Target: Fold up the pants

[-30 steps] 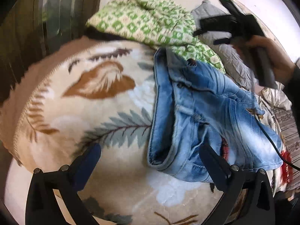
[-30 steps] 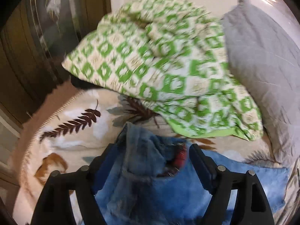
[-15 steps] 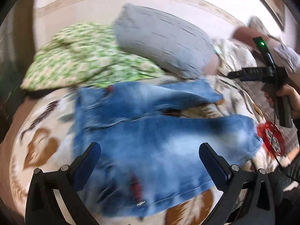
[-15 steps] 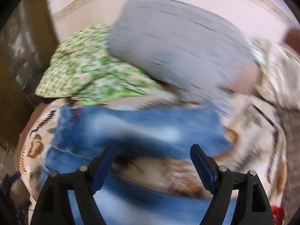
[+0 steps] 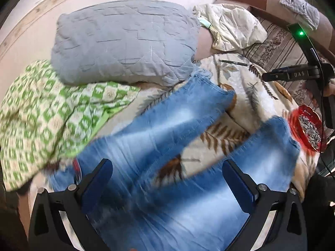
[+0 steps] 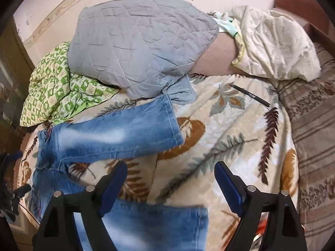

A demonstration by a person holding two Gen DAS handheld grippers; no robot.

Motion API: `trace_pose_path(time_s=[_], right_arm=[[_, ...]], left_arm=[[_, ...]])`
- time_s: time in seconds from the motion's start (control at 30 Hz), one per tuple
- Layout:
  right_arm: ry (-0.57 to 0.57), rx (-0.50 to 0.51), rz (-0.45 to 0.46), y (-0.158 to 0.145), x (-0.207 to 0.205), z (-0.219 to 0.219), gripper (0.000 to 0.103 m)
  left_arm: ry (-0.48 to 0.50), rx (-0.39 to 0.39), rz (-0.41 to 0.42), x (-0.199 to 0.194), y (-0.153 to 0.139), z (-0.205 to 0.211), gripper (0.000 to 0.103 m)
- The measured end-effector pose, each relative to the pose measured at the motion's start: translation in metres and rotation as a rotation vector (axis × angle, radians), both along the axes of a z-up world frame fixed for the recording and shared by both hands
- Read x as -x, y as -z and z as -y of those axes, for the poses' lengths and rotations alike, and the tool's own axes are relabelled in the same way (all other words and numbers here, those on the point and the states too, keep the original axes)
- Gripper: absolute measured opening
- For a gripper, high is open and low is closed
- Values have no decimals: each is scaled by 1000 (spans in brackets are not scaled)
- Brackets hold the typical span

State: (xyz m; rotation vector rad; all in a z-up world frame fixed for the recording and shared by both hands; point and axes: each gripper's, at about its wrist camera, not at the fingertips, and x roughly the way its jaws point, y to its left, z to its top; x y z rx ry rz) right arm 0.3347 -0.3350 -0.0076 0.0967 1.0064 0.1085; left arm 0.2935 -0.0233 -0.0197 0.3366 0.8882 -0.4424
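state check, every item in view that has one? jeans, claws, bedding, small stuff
jeans: spread flat, legs apart, unfolded
left claw: open, empty, over the jeans
right claw: open, empty
grey quilt: folded, overlapping one leg's hem
green blanket: crumpled
pen: lying loose
red bowl: filled

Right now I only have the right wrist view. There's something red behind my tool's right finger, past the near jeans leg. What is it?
Observer: A red bowl holding what look like seeds. It sits at the edge of the blanket, just beyond the hem of that leg.
Operator: Is the left tool holding anything?
Observer: No. The left tool is open over the jeans, with nothing pinched.
Operator: Is the status light on my tool lit?
Observer: Yes, a green light glows on the back of the right tool.
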Motion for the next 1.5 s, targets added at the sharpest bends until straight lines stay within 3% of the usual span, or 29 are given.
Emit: trace_pose_path(time_s=[0.17,0.4,0.7,0.77,0.83,0.87,1.0,1.03,1.07,1.1,1.13,1.17,1.3,1.5], right_arm=[[-60,41,-9,16,-49,-21,87],[-95,90,-56,54,-126,-34,87],[-118,113,-144,116,-202,-41,87],[-128,106,-162,129,-210,-44,87],[-139,92,-166,136,-214,-46,87],[-145,87,-168,139,-216,-48,87],[-169,85,-156,144,-218,-56,87],[-177,80,-144,142,-218,-58,82],[-190,78,-130,140,-217,-61,73],[-196,103,-124,139,-217,-64,49],[-201,122,-125,139,-216,-66,21],[-225,96,-126,136,-215,-68,18],[-262,163,-83,126,-207,-80,16],[-260,153,-46,102,-192,-72,16]], left_arm=[[67,-78,-23,-56,14,12,103],[144,-230,-58,-135,72,30,103],[131,-182,-178,-196,124,25,103],[138,-184,-194,-200,130,25,99],[152,-171,-236,-203,136,25,75],[151,-171,-260,-203,140,25,70],[157,-156,-265,-202,142,23,69],[155,-156,-268,-202,142,22,65],[162,-147,-275,-201,141,23,51],[167,-146,-259,-199,137,23,3],[164,-149,-243,-198,133,23,5],[166,-150,-252,-197,132,22,4],[157,-167,-241,-198,130,24,4],[150,-160,-181,-182,102,32,4]])
